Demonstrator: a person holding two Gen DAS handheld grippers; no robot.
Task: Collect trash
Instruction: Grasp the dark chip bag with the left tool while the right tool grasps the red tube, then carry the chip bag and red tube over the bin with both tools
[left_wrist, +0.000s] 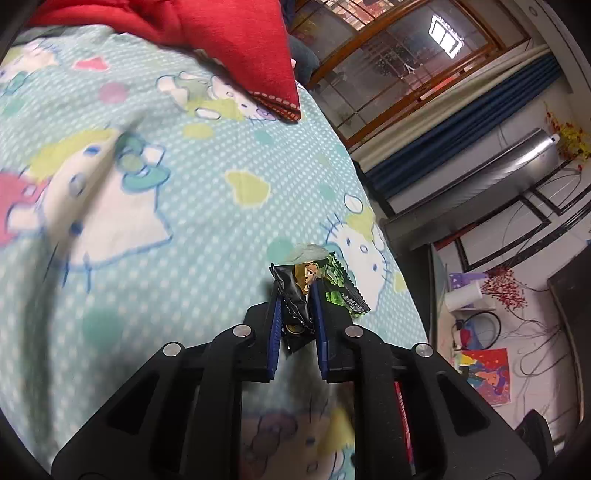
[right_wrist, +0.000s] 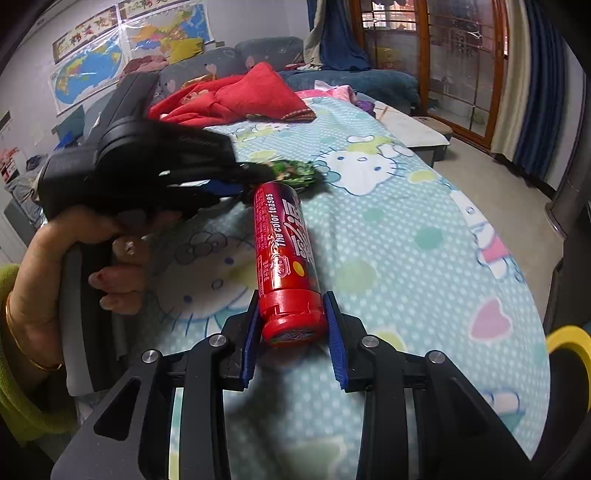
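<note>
My left gripper is shut on a crumpled black and green snack wrapper and holds it just above the cartoon-print bedsheet. In the right wrist view the left gripper and the wrapper show ahead, with the holding hand. My right gripper has its jaws around the cap end of a red candy tube lying on the sheet. The blue pads look to touch both sides of the tube.
A red cushion lies at the far end of the bed, also in the left wrist view. The bed's right edge drops to the floor. A yellow tape roll is at the right edge. A sofa stands beyond the bed.
</note>
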